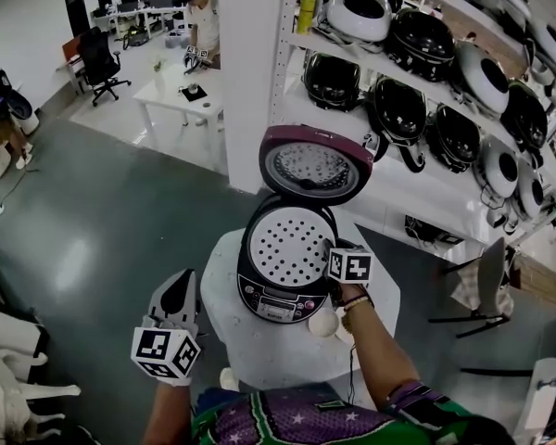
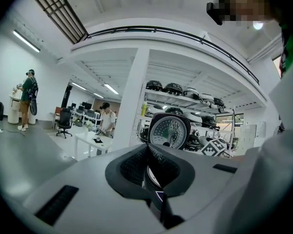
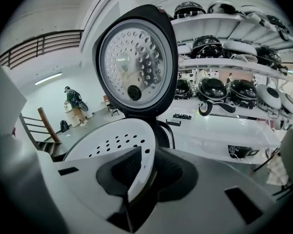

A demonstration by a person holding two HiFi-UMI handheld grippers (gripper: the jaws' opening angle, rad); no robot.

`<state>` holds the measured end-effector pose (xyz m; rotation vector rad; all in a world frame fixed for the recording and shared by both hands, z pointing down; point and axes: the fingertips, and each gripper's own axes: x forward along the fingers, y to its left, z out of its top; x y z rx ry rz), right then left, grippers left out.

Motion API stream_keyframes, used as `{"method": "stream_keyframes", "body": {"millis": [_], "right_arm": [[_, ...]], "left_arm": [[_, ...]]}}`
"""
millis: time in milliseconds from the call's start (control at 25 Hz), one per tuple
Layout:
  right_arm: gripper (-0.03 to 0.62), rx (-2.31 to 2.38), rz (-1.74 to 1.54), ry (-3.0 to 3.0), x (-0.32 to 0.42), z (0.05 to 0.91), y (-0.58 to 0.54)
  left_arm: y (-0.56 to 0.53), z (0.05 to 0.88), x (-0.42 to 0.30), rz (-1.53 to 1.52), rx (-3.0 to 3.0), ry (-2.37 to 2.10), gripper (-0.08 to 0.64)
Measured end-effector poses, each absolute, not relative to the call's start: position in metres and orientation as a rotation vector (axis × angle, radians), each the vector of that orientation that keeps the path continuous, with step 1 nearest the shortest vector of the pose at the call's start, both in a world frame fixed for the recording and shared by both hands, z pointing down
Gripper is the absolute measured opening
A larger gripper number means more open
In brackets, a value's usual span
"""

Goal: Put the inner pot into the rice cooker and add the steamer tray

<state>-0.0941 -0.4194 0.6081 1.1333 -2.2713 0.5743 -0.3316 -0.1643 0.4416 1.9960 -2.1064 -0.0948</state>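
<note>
Shelves [image 1: 426, 82] of cookers stand behind the small white table [image 1: 259, 355] that bears the rice cooker [image 1: 276, 302], its lid [image 1: 315, 165] raised. The white perforated steamer tray [image 1: 287, 247] sits level in the cooker's mouth and hides any inner pot.

Right gripper [image 1: 331, 256]: jaws partly apart, with the tray rim between them but not pinched. Left gripper [image 1: 179, 286]: closed, empty, held clear to the left.

Recommended: draw the right gripper straight back off the rim without tipping the tray, then confirm the tray seats evenly.

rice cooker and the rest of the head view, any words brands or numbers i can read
No text can be read in any view.
rice cooker's control panel: there is print and there are buttons, but all of it is too small and blurred to read.
marker cubes: black and white square patterns only, no letters or numbers.
</note>
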Motion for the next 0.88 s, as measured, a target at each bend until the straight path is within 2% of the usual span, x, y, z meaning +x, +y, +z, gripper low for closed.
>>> {"method": "stream_keyframes", "body": {"millis": [160,880], "right_arm": [[0.121,1.153,0.578,-2.281,-0.090,0.604,-0.415],[0.120,1.298,0.639,-2.325,-0.056,0.570,-0.351]], "left_arm": [[-0.162,0.438,-0.332,-0.090,2.016,-2.098,0.021],[-0.153,0.417,-0.331,-0.119,2.208,-1.956,0.021]]}}
